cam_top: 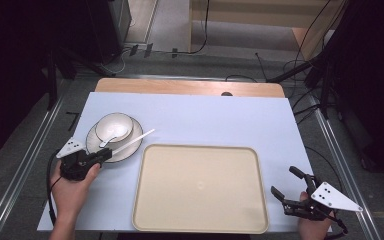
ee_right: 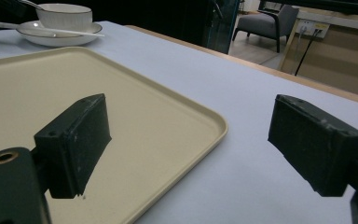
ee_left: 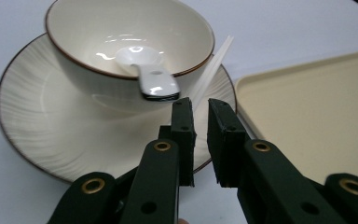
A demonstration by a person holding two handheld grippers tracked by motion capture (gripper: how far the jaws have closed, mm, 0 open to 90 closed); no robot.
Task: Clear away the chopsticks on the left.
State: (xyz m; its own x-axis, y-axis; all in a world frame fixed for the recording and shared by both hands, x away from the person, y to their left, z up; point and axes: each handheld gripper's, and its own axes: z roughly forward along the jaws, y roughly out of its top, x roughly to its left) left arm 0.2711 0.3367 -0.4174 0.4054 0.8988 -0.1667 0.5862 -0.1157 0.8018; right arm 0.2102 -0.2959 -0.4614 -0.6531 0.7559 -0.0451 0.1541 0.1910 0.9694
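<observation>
Your left tongs (cam_top: 105, 154) sit at the near edge of the plate (cam_top: 130, 148), on the left of the worktop (cam_top: 220, 120). Their jaws stand a narrow gap apart with nothing pinched between them; the near ends of the white chopsticks (cam_top: 135, 140) lie just ahead of the tips, and you cannot tell from the left gripper view whether a pad touches them. The chopsticks rest across the plate's right side and stick out over its far right rim. On the plate stands a bowl (cam_top: 115, 126) with a white spoon (cam_top: 108, 141) in it, the handle leaning over the near rim toward your tongs. Just right of the plate lies the cream tray (cam_top: 200, 187), bare. Your right tongs (cam_top: 286, 186) hang at the near right of the worktop, just beside the tray's right edge, jaws spread wide and holding nothing.
</observation>
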